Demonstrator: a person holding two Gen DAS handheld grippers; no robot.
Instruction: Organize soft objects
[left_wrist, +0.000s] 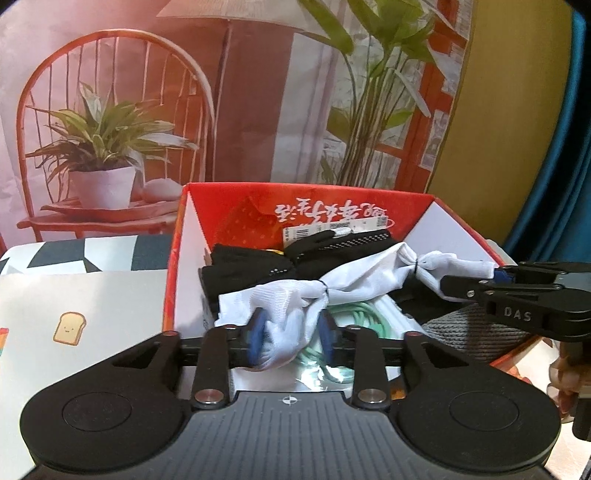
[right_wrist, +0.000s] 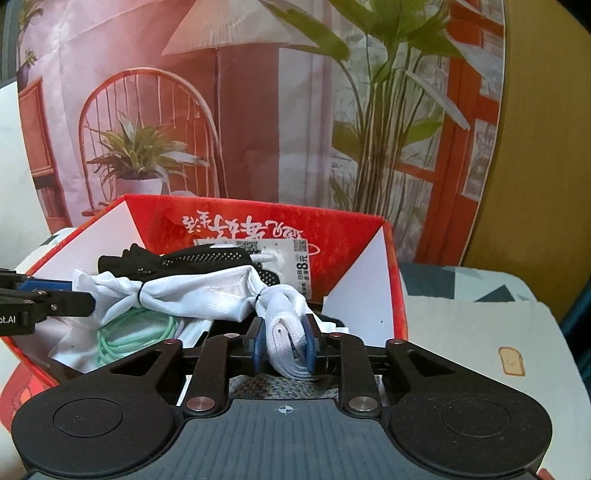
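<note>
A white cloth bundle (left_wrist: 362, 280) (right_wrist: 199, 295), tied off with two black bands, stretches across the top of an open red box (left_wrist: 229, 214) (right_wrist: 369, 236). My left gripper (left_wrist: 291, 332) stands open around its left end; the cloth bulges loosely between the blue pads. My right gripper (right_wrist: 286, 347) holds the folded right end, which fills the gap between its pads. Each gripper also shows from the side in the other view: the right gripper (left_wrist: 495, 275) and the left gripper (right_wrist: 79, 293).
Inside the box lie black dotted gloves (left_wrist: 332, 251) (right_wrist: 192, 258), a mint-green cable (left_wrist: 354, 314) (right_wrist: 133, 332), a grey knitted piece (left_wrist: 469, 332) and a price tag (right_wrist: 295, 266). A toast-print sheet (left_wrist: 70, 326) covers the table beside the box. A printed backdrop stands behind.
</note>
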